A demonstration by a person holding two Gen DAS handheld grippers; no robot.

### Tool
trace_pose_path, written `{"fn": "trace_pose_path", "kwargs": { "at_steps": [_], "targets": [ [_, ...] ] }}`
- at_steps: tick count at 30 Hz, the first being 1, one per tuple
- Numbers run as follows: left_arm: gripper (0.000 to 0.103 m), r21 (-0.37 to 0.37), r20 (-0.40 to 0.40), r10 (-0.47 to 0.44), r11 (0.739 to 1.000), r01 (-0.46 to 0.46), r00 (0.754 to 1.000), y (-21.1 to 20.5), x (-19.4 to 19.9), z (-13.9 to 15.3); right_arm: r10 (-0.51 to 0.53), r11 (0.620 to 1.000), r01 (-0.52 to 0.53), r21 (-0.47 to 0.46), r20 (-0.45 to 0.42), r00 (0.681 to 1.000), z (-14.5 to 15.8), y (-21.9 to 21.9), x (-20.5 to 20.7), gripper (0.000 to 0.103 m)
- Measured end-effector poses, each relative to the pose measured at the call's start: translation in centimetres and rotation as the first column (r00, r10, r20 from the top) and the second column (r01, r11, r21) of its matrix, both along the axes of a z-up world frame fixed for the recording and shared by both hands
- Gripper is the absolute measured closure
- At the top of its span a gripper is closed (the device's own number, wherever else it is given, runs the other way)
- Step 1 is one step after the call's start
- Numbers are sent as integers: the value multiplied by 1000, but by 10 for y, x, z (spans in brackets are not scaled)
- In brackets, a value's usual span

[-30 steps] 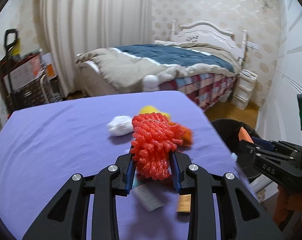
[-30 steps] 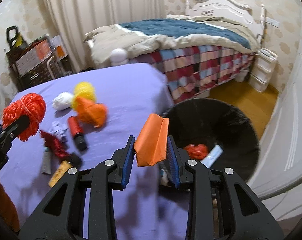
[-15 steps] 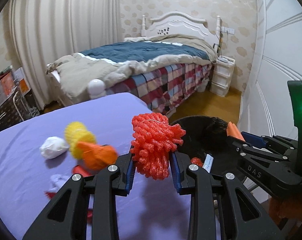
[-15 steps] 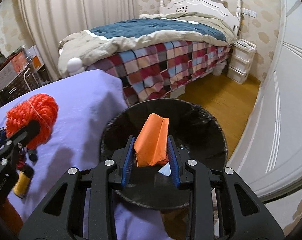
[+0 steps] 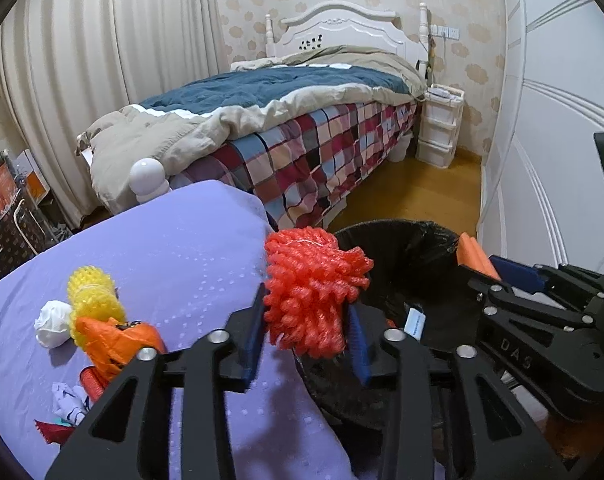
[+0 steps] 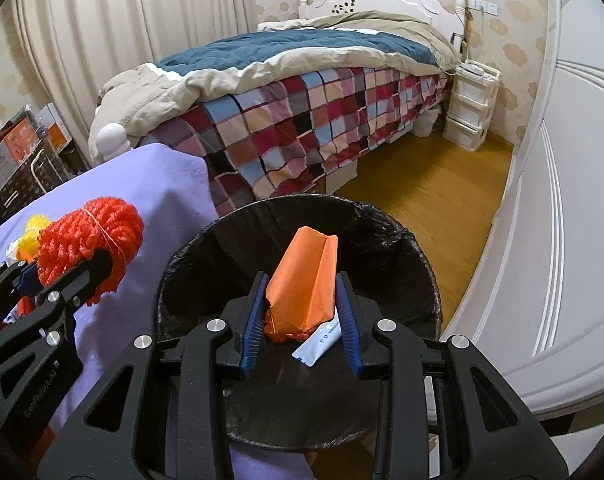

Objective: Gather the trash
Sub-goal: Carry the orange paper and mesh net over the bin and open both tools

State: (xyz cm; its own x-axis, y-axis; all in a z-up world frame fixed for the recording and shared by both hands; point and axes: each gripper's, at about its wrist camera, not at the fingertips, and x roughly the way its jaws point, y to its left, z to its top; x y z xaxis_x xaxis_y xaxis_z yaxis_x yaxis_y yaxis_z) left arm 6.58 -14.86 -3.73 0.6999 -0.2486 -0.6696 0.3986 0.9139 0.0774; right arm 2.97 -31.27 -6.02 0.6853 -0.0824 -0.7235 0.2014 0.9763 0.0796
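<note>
Both tools over the black bin

Left tool [image 5: 308, 340], jaws just opening, has the red foam net [image 5: 310, 292] between them; right tool [image 6: 298, 312], opening slightly, carries folded orange paper [image 6: 306, 280] above the bin [image 6: 382, 240] off the tabletop's [image 5: 162, 256] right edge.

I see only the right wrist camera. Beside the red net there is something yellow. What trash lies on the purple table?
Observer: The left wrist view shows a white crumpled ball, a yellow net and an orange bag close together.
Operator: Is the red net between both pads of the left tongs?
Observer: Yes. The red net is between the pads of the left tongs. The jaws have just been opening, and I cannot tell whether the pads press it.
Operator: Anything more?
Observer: A pale crumpled wrapper lies below the orange bag.
</note>
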Motion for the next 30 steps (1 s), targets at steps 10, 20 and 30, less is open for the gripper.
{"fn": "trace_pose_path", "kwargs": {
  "at_steps": [10,20,30],
  "targets": [
    [28,12,11,33,999,-33,999,4,-8,0,-35,999,35,-2,-1,999,-3,-6,-4,53],
    [27,-9,8,74,997,-74,997,36,-29,16,-27,1000,27,5,14,1000,9,13,-24,49],
    [27,-24,22,163,986,-162,986,93,-58,34,44,999,-45,31,28,999,21,60,-51,48]
  ]
}}
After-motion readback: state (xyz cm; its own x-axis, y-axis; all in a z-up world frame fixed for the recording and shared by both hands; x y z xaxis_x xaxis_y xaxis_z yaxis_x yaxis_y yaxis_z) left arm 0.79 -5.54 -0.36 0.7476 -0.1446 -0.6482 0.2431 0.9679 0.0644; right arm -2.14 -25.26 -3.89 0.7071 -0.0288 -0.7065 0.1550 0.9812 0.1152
